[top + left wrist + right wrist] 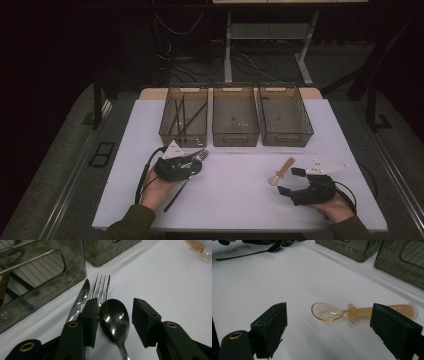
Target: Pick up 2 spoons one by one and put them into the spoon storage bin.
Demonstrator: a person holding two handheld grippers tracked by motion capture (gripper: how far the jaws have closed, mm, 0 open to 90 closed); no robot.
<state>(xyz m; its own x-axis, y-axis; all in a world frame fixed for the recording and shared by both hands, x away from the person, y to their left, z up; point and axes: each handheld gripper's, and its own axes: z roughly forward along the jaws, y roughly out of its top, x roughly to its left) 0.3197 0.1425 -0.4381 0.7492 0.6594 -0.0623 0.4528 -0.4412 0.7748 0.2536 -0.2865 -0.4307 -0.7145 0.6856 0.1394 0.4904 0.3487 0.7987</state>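
We see a shiny metal spoon (114,319) lying on the white bench (240,195), bowl up, between the pads of our left tongs (114,322), which are part open and not pressing it. Just beside it lie a fork (101,288) and a serrated knife (80,300); the left pad covers part of the fork. Near the knife stands a smoky bin (183,117) holding dark sticks. Our right tongs (329,327) gape around a clear amber spoon (329,312). The metal spoon's handle is cut off.

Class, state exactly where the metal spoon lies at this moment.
In the left gripper view, the metal spoon lies on the white table between the left gripper jaws, right of the fork and knife.
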